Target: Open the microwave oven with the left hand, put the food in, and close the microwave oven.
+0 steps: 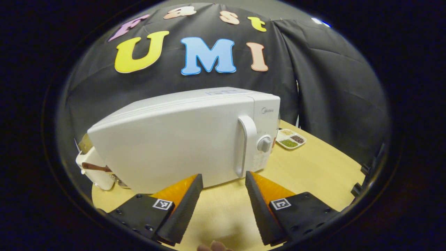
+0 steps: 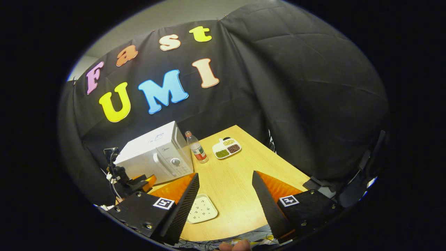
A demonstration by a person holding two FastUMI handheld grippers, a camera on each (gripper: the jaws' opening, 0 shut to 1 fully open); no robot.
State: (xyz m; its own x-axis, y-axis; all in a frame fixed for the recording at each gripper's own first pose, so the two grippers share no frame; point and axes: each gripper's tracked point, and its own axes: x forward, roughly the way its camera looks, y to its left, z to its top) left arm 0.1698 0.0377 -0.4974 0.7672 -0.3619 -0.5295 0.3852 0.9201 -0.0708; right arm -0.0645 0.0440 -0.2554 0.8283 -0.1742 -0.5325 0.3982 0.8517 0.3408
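The white microwave [image 1: 181, 139] stands on the wooden table with its door closed, its vertical handle [image 1: 246, 146] next to a round knob [image 1: 264, 143]. My left gripper [image 1: 223, 181] is open just in front of the door's lower edge, a little left of the handle, holding nothing. In the right gripper view the microwave [image 2: 155, 153] sits far left, with the left gripper [image 2: 148, 181] at its front. My right gripper [image 2: 225, 179] hangs open and empty above the table. A white square plate [image 2: 202, 208] with small dark bits lies below its left finger.
A divided white dish [image 2: 226, 148] of green, brown and pale grains sits right of the microwave, also seen in the left gripper view [image 1: 291, 138]. A clear bottle [image 2: 197, 148] stands beside the microwave. A white appliance [image 1: 94, 170] sits at the microwave's left end. Black cloth walls surround the table [image 2: 237, 181].
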